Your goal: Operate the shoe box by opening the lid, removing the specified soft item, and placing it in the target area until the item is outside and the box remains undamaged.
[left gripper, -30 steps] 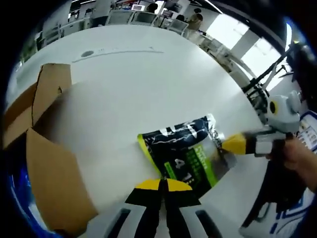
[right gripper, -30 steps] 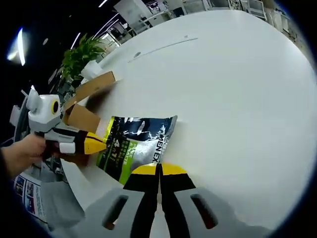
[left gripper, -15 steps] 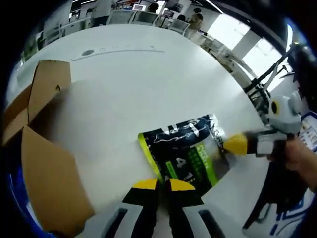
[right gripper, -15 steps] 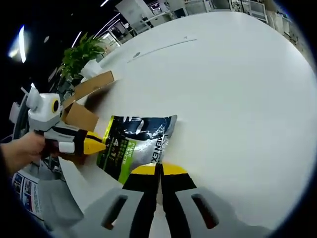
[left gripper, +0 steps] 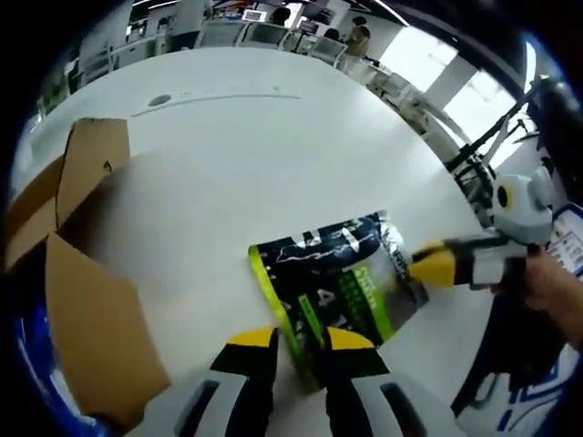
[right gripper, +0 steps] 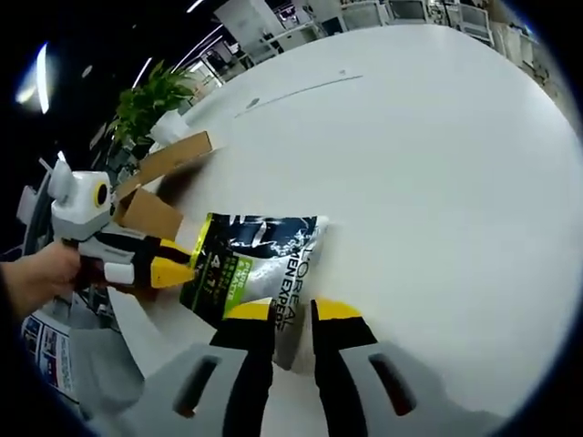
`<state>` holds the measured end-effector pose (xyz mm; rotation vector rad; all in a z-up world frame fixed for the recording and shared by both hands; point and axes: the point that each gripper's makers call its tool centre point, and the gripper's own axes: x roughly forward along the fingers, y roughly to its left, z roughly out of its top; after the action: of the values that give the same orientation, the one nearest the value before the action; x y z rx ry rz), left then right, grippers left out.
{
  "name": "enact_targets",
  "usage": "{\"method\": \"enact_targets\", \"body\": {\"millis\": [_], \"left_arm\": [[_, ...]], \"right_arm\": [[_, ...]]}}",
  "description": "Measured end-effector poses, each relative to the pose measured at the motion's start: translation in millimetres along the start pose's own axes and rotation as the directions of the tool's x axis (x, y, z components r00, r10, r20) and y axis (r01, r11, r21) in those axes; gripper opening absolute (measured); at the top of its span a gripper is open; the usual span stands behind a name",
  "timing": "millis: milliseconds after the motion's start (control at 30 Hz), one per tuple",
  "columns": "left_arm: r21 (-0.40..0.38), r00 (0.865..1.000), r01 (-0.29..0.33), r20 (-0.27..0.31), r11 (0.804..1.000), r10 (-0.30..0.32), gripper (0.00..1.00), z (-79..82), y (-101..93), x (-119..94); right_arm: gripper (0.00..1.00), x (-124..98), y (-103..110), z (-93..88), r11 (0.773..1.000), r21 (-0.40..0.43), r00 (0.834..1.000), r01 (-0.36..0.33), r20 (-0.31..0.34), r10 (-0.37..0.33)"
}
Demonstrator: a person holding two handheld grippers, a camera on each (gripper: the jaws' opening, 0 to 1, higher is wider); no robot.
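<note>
In the left gripper view the left gripper (left gripper: 299, 339) rises from the bottom centre with its yellow-tipped jaws parted, and the near edge of the soft pouch (left gripper: 335, 280) lies in the gap between them without being pinched. The pouch, dark with a lime-green border and a silvery end, lies flat on the white table (left gripper: 255, 146), just right of the frame's centre. At its right edge the right gripper (left gripper: 435, 264) comes in from the right side, its yellow tip at the pouch's silvery end, with a hand (left gripper: 556, 289) behind it. The cardboard shoe box (left gripper: 77, 273) stands open along the left edge, one flap raised at upper left and a larger one at lower left, well apart from the pouch. Bare tabletop stretches between them and across the whole upper half. In the right gripper view the right gripper (right gripper: 291, 311) shows its jaws spread at bottom centre, straddling the lower edge of the pouch (right gripper: 253, 264), which sits left of centre. The left gripper (right gripper: 168, 270) reaches in from the left edge, its tip meeting the pouch's green side, a hand (right gripper: 38, 278) gripping it. The shoe box (right gripper: 159, 182) lies behind, upper left, below a green plant (right gripper: 150, 105). The table's (right gripper: 428, 164) right and upper parts are open surface out to its curved far edge.
</note>
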<state>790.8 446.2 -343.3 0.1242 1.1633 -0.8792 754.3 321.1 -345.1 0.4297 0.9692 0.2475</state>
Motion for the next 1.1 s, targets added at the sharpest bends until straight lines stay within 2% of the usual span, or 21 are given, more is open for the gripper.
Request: {"method": "enact_targets", "body": {"millis": [200, 433, 600, 667, 867, 967, 1100], "left_arm": [[0.021, 1.0, 0.0, 0.014, 1.0, -0.001, 0.27, 2.2, 0.1, -11], [0.04, 0.997, 0.03, 0.075, 0.999, -0.033, 0.31, 8.6, -12.8, -37], [0.058, 0.988, 0.075, 0.132, 0.995, -0.082, 0.36, 15.0, -25.5, -63], [0.063, 0.986, 0.076, 0.144, 0.995, -0.084, 0.39, 15.7, -26.0, -69], [0.084, 0.977, 0.084, 0.191, 0.993, -0.098, 0.41, 17.5, -24.5, -101], [0.089, 0.971, 0.091, 0.213, 0.992, -0.108, 0.44, 17.0, -25.4, -114], [0.106, 0.967, 0.086, 0.23, 0.991, -0.108, 0.5, 12.1, -21.7, -129]], "right_arm": [[0.26, -8, 3, 0.7, 1.0, -0.011, 1.0, 0.006, 0.013, -0.006], [0.4, -29, 13, 7.2, 0.998, -0.064, 0.999, 0.007, 0.045, -0.005], [0.44, -48, 28, 12.3, 0.993, -0.118, 0.998, -0.001, 0.064, 0.009], [0.47, -56, 34, 12.3, 0.99, -0.138, 0.998, -0.005, 0.064, 0.014], [0.55, -70, 52, 13.0, 0.98, -0.2, 0.998, -0.008, 0.064, 0.021], [0.57, -75, 52, 11.5, 0.962, -0.271, 0.999, 0.018, 0.054, -0.003], [0.58, -82, 60, 10.8, 0.964, -0.265, 0.998, 0.02, 0.064, -0.003]]}}
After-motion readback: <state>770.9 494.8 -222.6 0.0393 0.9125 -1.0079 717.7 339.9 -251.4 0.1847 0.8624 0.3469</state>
